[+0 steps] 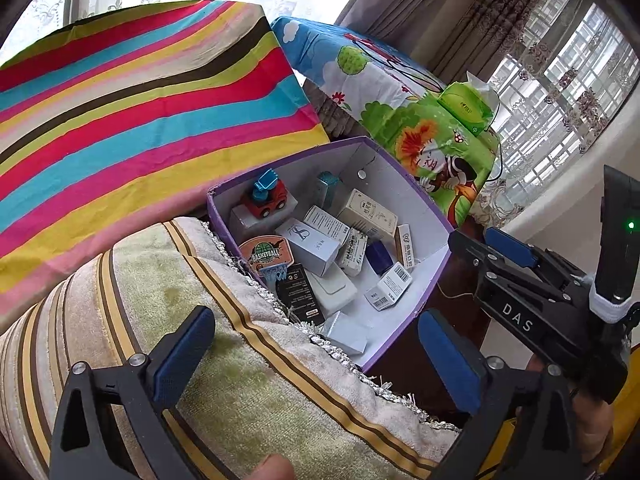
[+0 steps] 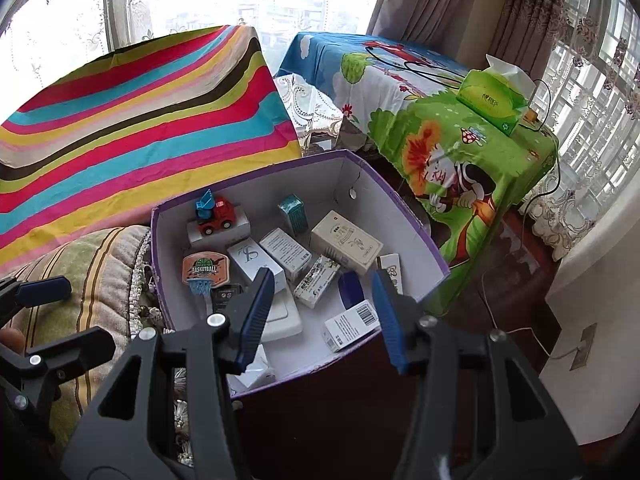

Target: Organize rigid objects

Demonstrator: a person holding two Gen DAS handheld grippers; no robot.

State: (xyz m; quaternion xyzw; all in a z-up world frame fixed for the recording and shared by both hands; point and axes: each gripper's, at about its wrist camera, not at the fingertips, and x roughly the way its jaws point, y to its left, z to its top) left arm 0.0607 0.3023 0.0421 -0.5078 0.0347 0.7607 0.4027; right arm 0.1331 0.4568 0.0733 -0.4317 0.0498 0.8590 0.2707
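While I hold both grippers above it, box: purple box [image 2: 424, 248], white inside, open on top, beside a striped cushion [image 1: 168, 288].
Contents: toy truck [image 2: 214, 214] on a white carton at the far left corner; basketball hoop toy [image 2: 204, 270] at the left wall; cream carton [image 2: 346, 246], teal carton [image 2: 294, 208], barcode carton [image 2: 352, 324] and other small cartons lying loose.
Left gripper [image 1: 320, 352]: I read jaws spread wide, nothing between them, over the cushion edge.
Right gripper [image 2: 322, 312]: I read jaws partly apart, empty, above the box's near side.
Surroundings: striped cloth [image 1: 132, 120]; tissue pack [image 2: 494, 100] on a cartoon cloth [image 2: 440, 148].
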